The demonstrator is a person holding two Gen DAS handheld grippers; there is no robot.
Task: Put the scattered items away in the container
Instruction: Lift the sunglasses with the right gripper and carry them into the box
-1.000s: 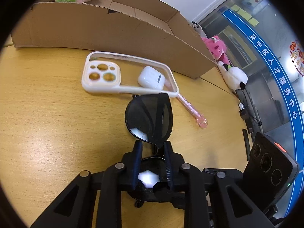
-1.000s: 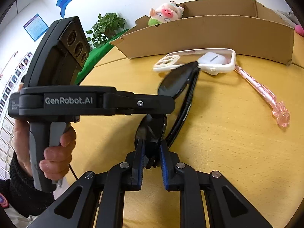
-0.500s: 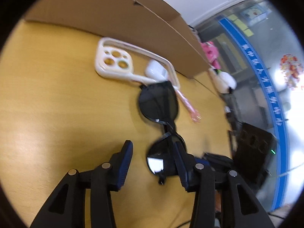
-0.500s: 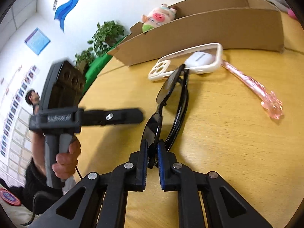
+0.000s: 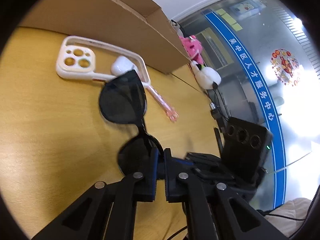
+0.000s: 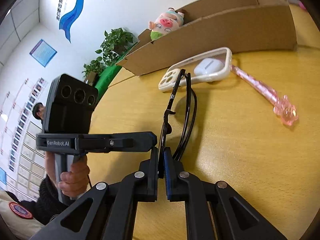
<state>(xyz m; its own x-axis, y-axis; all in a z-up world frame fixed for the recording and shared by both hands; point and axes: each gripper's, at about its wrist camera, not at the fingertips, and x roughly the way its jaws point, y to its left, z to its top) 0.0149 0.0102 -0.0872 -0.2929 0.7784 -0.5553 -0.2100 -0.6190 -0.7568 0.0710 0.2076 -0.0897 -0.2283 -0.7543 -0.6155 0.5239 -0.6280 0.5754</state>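
Both grippers pinched the sunglasses [image 5: 123, 102] at the near lens: left gripper [image 5: 159, 156] and right gripper [image 6: 161, 156] closed on it. Risk: opposing pulls could twist the frame, or it slips short of the box [image 6: 230, 32] beyond.

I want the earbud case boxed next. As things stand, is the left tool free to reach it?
Probably not yet. The left tool is shut on the sunglasses, as is the right tool. The earbud case lies uncovered inside the phone case, but the glasses must go first.
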